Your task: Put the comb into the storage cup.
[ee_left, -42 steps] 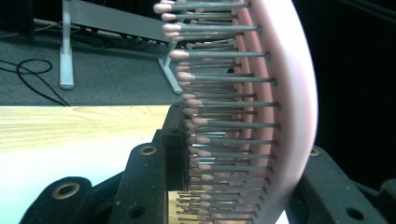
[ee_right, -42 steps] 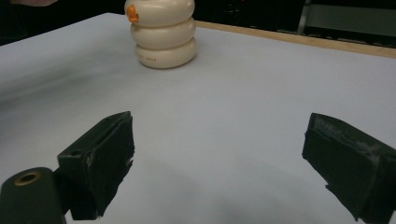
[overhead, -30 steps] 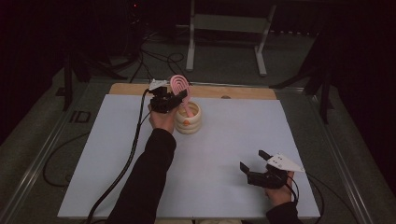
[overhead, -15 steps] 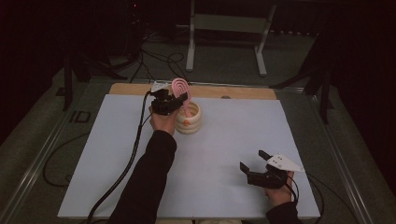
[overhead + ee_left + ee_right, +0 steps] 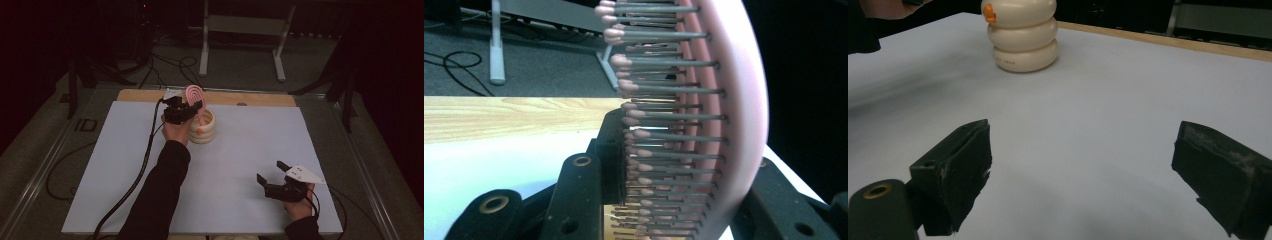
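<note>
My left gripper (image 5: 187, 111) is at the far middle of the table, shut on a pink hairbrush (image 5: 193, 95). The brush head stands up above a cream ribbed holder (image 5: 205, 131) with an orange spot, and its handle goes down into the holder. In the left gripper view the grey, pink-tipped bristles of the hairbrush (image 5: 704, 115) lie between the black jaws. My right gripper (image 5: 270, 171) rests near the front right of the table, open with nothing between its jaws. From the right gripper (image 5: 1083, 165) the holder (image 5: 1023, 40) stands well ahead.
A white sheet (image 5: 250, 150) covers the table, with a wooden strip (image 5: 250, 99) along its far edge. A black cable (image 5: 142, 165) trails from the left gripper toward the front. A metal stand (image 5: 240, 30) and loose cables are on the floor behind.
</note>
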Tool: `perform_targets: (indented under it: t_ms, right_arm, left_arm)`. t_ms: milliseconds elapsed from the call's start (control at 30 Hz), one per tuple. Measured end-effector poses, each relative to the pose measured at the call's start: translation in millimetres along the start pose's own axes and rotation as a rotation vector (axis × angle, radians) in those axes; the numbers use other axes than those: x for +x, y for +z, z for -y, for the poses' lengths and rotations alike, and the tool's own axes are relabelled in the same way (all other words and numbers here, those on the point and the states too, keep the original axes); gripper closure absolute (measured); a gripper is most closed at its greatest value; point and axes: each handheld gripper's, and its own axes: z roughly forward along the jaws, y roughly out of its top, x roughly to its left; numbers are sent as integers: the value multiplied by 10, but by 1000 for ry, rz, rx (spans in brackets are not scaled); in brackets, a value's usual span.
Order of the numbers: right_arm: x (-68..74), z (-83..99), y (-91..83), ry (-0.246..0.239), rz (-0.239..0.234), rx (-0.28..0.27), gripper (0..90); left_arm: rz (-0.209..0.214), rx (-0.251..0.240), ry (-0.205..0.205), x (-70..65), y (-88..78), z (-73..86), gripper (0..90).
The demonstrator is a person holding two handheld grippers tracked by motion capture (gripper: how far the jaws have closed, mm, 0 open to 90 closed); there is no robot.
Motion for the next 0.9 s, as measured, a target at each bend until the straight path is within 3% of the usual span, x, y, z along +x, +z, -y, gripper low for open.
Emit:
perform_targets:
  t_ms: [300, 900]
  right_arm:
    - [4, -1, 9, -3, -2, 0, 91]
    - [2, -9, 28, -4, -5, 4, 91]
  left_arm:
    - [24, 10, -6, -7, 17, 17, 625]
    - [21, 6, -12, 8, 13, 24, 621]
